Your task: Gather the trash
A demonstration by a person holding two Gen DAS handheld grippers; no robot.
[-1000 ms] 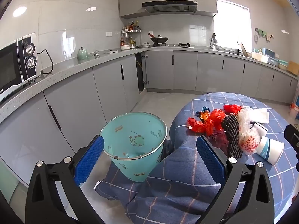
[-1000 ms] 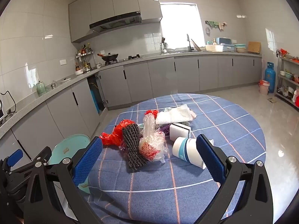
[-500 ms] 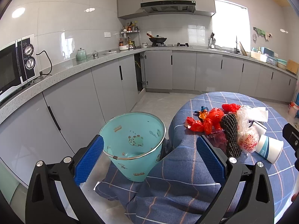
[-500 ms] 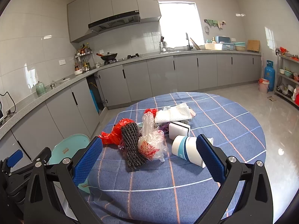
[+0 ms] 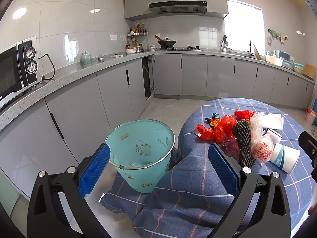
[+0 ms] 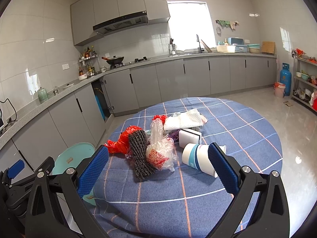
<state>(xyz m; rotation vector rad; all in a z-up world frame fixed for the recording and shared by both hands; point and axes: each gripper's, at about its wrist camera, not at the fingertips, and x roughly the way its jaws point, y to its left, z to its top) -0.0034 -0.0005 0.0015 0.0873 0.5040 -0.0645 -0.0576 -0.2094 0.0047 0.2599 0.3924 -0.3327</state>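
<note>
Trash (image 6: pixel 158 144) sits in a heap near the middle of the round table (image 6: pixel 247 138), w/ blue check cloth; nothing collected yet.

Change vs. a sec ago: very little. In the right wrist view the heap has slid slightly lower in frame and toward the fingers, so the right gripper (image 6: pixel 158 172) has crept fwd a bit. Left wrist view is nearly the same, only a small drift. Means: still approach phase, no grasp begun, bin looks empty.

Right fingers (image 6: pixel 222 167): spread wide, holding nothing. The blue pads bracket the near side of the heap without touching. The right pad overlaps the paper cup (image 6: pixel 198 158) in frame; can't tell if there's contact, prob. not. Between the pads: black mesh sleeve (image 6: pixel 140 154) and clear bag w/ red print (image 6: pixel 160 154), both lying flat. Behind: red plastic wrap (image 6: pixel 122 142), white sponge block (image 6: pixel 189 136), white foam sheet (image 6: pixel 184 121).

Left fingers (image 5: pixel 95 170): also wide apart, empty. The left gripper (image 5: pixel 158 168) hangs over the gap btw table and counter, w/ the teal bin (image 5: pixel 142 154) on the floor just beside the table edge, framed btw the pads. Cloth drapes down against the bin's side.

Pose: right gripper is held low, pointing fwd and slightly down across the table at the heap. Left one is pointing down-fwd at the bin, and it shows at the lower-left of the right view (image 6: pixel 17 170).

Judgement: next is closing on the nearest item, likely the cup or the bag.
</note>
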